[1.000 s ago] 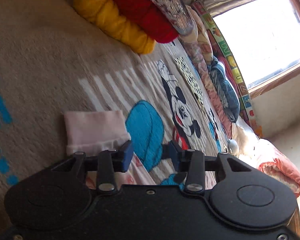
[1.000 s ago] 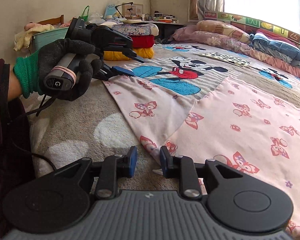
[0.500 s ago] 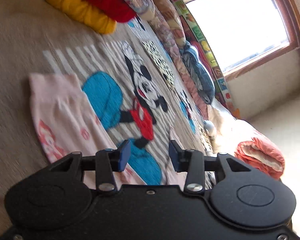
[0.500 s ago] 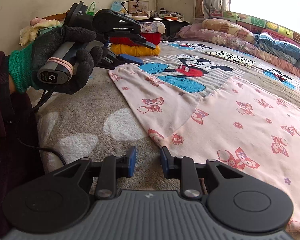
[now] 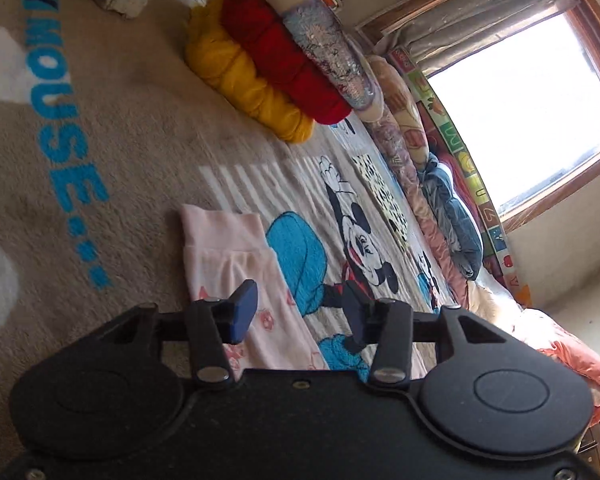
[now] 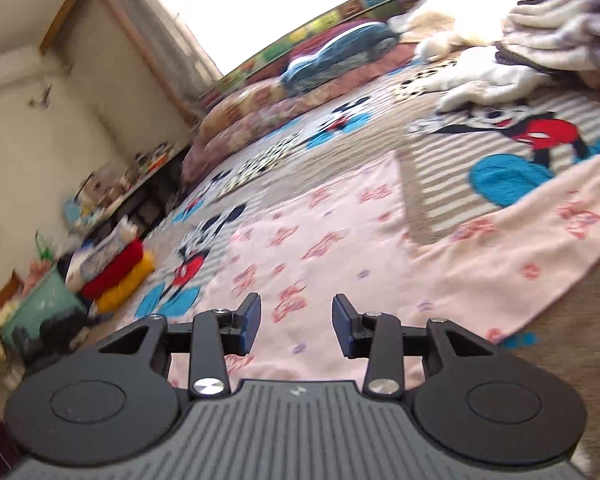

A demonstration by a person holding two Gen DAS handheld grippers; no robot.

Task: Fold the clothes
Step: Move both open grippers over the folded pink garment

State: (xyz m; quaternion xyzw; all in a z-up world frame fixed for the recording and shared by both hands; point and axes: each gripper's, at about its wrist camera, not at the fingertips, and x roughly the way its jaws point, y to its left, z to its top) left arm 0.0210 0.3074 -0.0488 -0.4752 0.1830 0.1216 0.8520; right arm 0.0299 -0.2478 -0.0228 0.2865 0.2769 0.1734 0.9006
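Right hand-held gripper (image 6: 296, 326) swung over pink pants (image 6: 340, 236), jaws now wider, left hand-held gripper (image 5: 298, 312) spread, both empty

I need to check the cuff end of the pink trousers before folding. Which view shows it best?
The left wrist view: the plain cuff lies flat and sharp ahead of the left gripper. The right wrist view shows only blurred printed pink trousers, no cuff.
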